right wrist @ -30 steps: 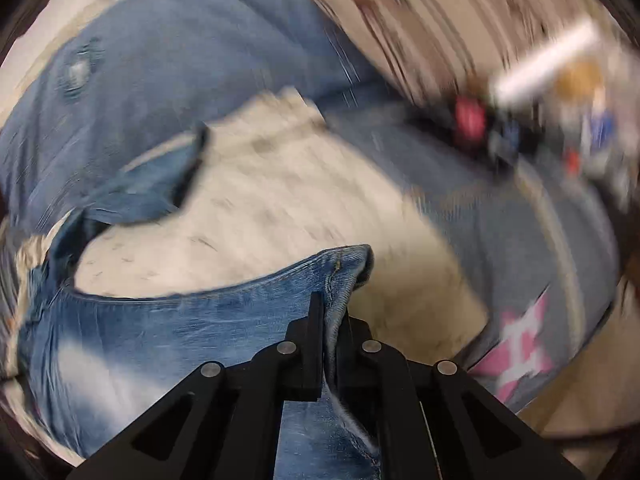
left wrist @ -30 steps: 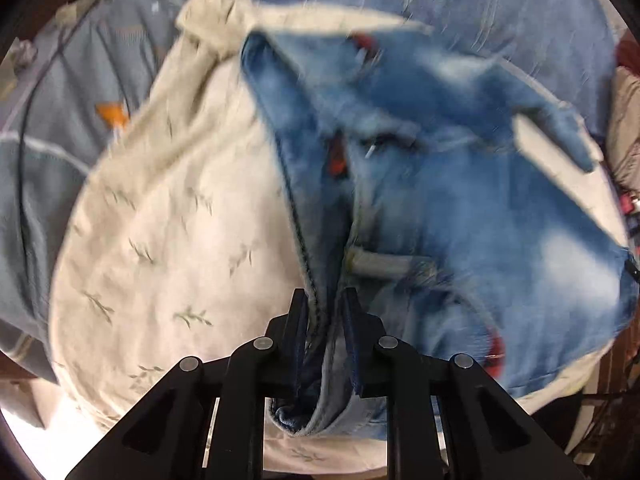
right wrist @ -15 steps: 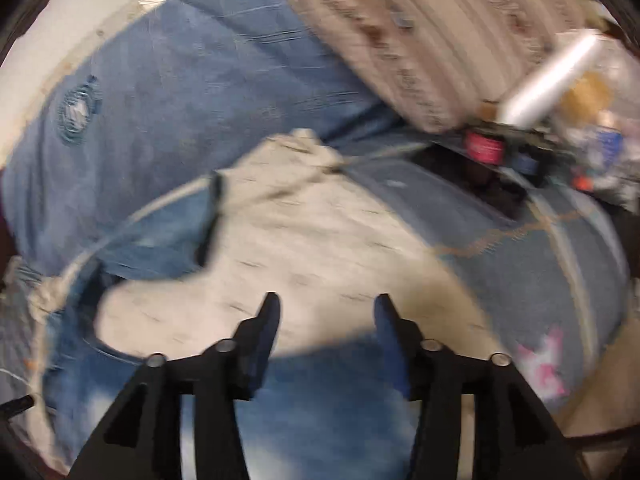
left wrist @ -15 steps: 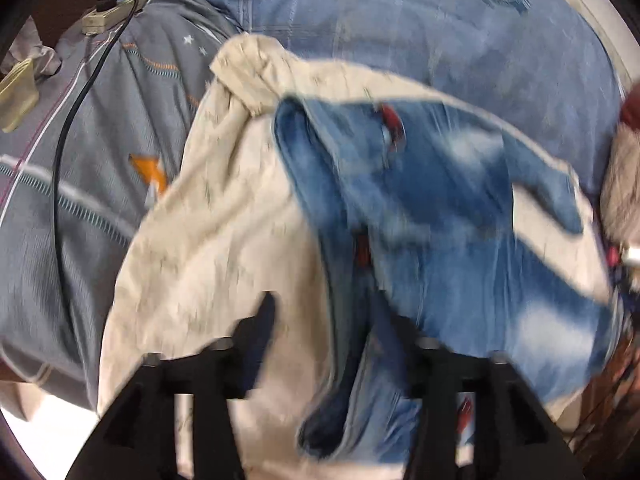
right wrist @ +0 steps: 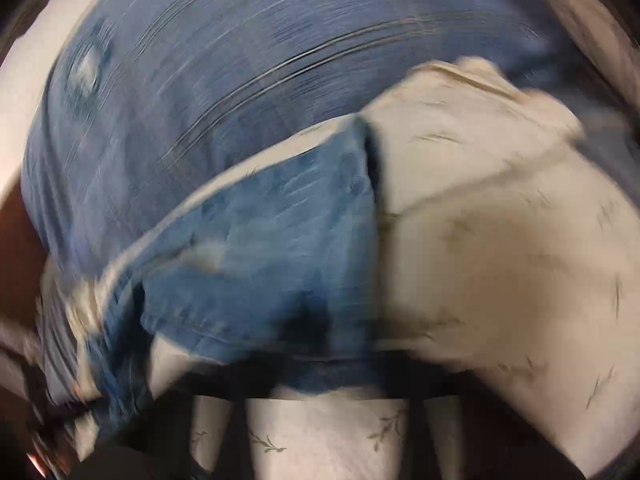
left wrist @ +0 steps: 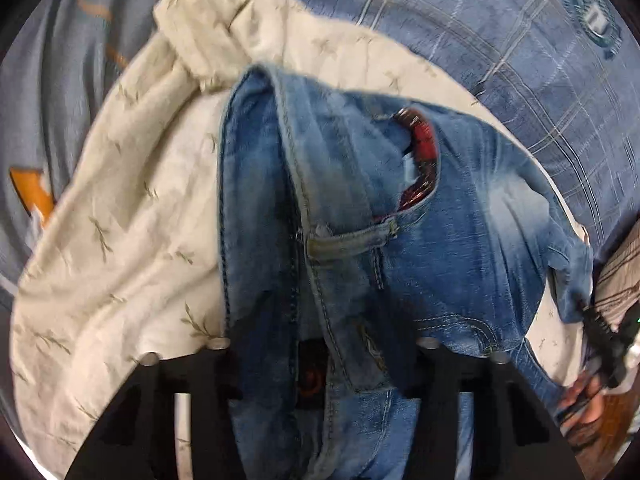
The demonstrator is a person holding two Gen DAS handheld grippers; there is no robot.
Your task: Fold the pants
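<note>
Holding the left claw [left wrist: 320,360] wide apart, clamping nothing. Showing the pants [left wrist: 400,220], in blue denim, draping across the gap between its two black fingers [left wrist: 224,364] and running down past them toward the lens. Lying bunched rather than flat, with one long stitched seam running up from the gap to the far folded edge. Displaying a belt loop [left wrist: 348,242] just beyond the fingertips, lying crosswise, and a pocket opening with red checked lining [left wrist: 424,148] farther out. Resting the denim on a cream cloth [left wrist: 120,220] printed with small leaf sprigs, itself rumpled into a lump at its far end. Spreading under that cloth a blue checked cover [left wrist: 520,60] bearing a round emblem [left wrist: 592,20], and, to the left, grey bedding [left wrist: 36,100] with an orange patch.

Showing the right claw [right wrist: 324,384] under heavy motion blur, with its two dark arms appearing to stand apart and bare cream cloth [right wrist: 500,240] showing between them. Blurring the fingertips into a dark band at the near edge of the pants [right wrist: 280,260]; contact there cannot be told. Lying with a denim fold on the cream cloth, its straight edge reaching away from the claw. Extending the blue checked cover [right wrist: 240,60] beyond.
</note>
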